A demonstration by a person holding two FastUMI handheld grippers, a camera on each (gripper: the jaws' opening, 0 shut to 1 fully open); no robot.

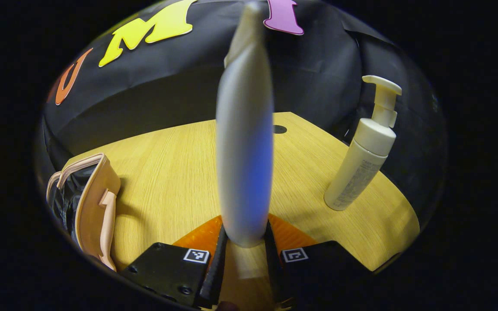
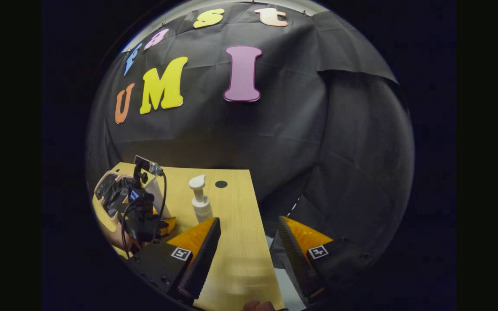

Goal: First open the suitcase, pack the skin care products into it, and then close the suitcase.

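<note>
Left tongs [image 1: 244, 242] pinch the tube [image 1: 244, 164] by its base; right tongs [image 2: 244, 255] spread. Risk: the tube could pivot and slip before reaching the suitcase [image 1: 87, 203].

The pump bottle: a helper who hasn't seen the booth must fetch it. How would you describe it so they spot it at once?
Find the wooden table. The pump bottle stands upright near its right edge, away from the open suitcase at the left. Unlike the smooth tube held in the left gripper, it has a pump spout on top.
</note>
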